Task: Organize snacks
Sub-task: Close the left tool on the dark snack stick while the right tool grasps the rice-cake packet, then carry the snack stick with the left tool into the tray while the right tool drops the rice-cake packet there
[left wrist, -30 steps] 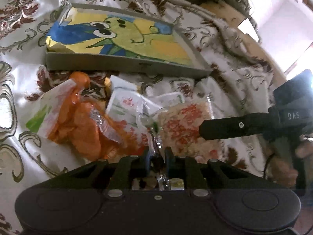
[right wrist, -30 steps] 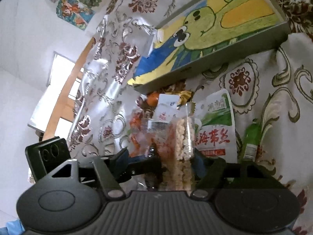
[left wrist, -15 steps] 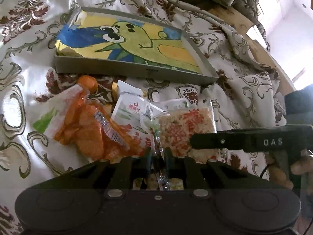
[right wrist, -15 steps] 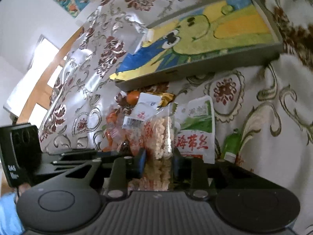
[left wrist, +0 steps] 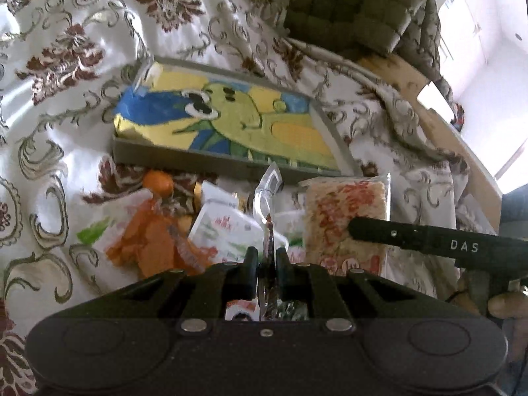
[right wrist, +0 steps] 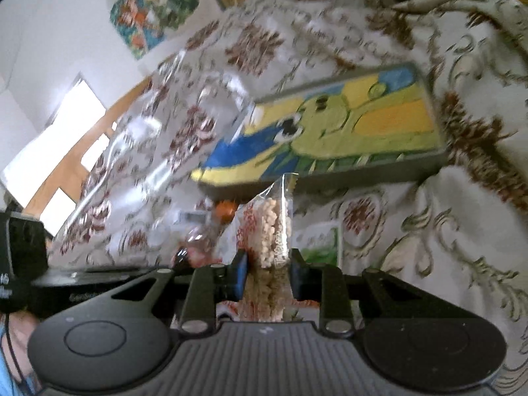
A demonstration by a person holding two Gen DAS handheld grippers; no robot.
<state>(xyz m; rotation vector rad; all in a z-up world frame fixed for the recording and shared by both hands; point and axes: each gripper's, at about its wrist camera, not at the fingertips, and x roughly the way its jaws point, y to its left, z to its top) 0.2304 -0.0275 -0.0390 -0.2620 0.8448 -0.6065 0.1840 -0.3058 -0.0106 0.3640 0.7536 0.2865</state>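
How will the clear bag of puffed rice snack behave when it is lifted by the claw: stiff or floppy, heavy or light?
The rice snack bag probably holds its shape: it stands upright between the right claw pads, a packed block. It looks light for its size, being puffed grains. The clear film seems glossy, so it may slip, and a hard squeeze could crumble the contents.

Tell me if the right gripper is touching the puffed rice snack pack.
Touching. In the right wrist view, the right gripper has both fingers pressed against the puffed rice snack pack standing between them.

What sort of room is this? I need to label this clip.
Probably a home bedroom or living room: white floral-patterned fabric cover, colourful pictures on the wall, olive quilted cushion.
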